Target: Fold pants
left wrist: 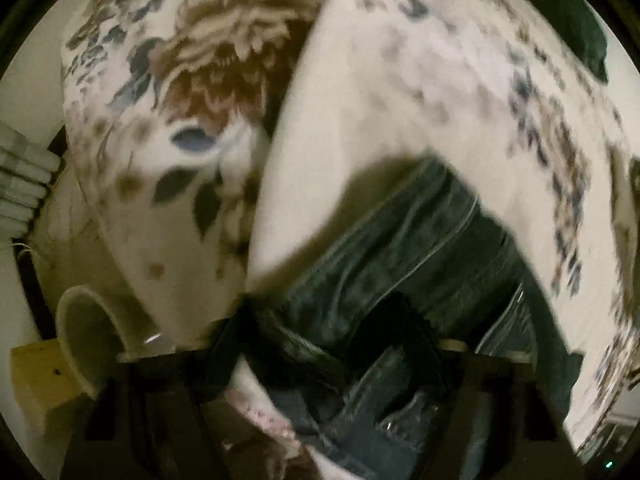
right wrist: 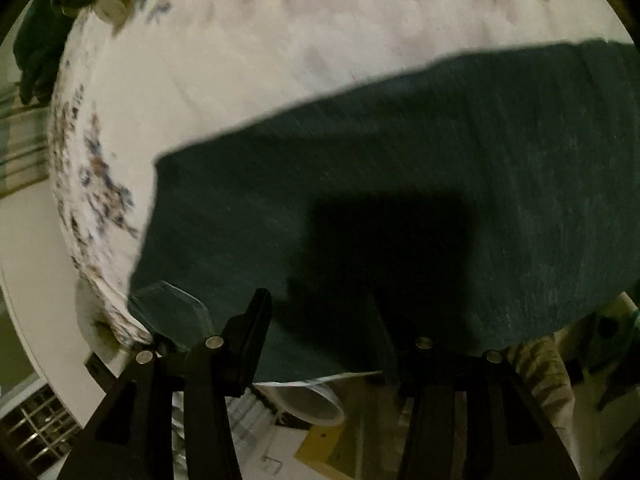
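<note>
Dark blue denim pants [left wrist: 404,248] lie on a bed with a white floral sheet [left wrist: 192,92]. In the blurred left wrist view the seamed, bunched top end of the pants is gathered between the black fingers of my left gripper [left wrist: 320,332], which looks shut on that denim. In the right wrist view a flat, smooth stretch of the pants [right wrist: 400,160] reaches from the bed's edge toward the right. My right gripper [right wrist: 320,320] hovers over its near edge with its jaws apart and nothing pinched between them.
The sheet [right wrist: 280,40] ends at the bed's edge on the left. Below it stand a white bucket [right wrist: 308,404] and a yellow box [right wrist: 320,452], both also in the left wrist view: the bucket [left wrist: 88,332], the box [left wrist: 36,380]. A dark green cloth [left wrist: 580,32] lies at the far corner.
</note>
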The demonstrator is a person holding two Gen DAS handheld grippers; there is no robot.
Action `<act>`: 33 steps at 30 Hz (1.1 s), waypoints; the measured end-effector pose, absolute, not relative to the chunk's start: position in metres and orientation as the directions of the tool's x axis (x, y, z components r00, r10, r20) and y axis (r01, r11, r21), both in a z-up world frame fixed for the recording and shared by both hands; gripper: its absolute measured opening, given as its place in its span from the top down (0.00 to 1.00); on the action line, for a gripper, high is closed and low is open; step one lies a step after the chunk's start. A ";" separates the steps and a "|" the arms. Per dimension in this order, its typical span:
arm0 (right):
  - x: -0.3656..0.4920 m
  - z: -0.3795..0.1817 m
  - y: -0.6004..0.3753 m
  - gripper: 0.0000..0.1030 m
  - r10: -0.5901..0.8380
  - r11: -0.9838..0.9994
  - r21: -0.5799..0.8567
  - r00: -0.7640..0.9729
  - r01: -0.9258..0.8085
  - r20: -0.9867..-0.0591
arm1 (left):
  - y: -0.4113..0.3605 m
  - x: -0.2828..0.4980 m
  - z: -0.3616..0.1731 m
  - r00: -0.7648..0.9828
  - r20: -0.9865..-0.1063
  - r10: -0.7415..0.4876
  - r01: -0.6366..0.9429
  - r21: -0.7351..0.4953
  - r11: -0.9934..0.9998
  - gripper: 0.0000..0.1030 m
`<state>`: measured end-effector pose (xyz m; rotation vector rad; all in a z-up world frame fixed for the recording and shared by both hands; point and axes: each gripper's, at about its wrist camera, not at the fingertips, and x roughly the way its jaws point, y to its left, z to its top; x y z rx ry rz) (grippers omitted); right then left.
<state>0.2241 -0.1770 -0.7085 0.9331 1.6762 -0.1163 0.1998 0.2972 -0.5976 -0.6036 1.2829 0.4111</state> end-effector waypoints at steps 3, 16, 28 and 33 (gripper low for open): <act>0.220 -0.710 -0.169 0.49 0.490 0.712 0.370 -0.045 0.596 -0.871 | 0.290 0.195 -0.587 0.284 -0.958 -0.033 -0.539 -0.188 0.821 0.81; 0.214 -0.695 -0.161 0.30 0.473 0.740 0.376 -0.034 0.558 -0.880 | 0.274 0.197 -0.551 0.215 -0.975 0.048 -0.419 -0.047 0.907 0.69; 0.110 -0.653 -0.338 0.21 0.309 0.497 0.392 0.264 0.774 -0.914 | 0.017 0.182 -0.500 0.198 -0.977 -0.074 0.105 -0.054 0.993 0.12; 0.038 -0.651 -0.483 0.21 0.158 0.338 0.358 0.322 0.871 -0.933 | -0.139 0.175 -0.513 0.169 -0.980 -0.104 0.280 -0.053 0.959 0.12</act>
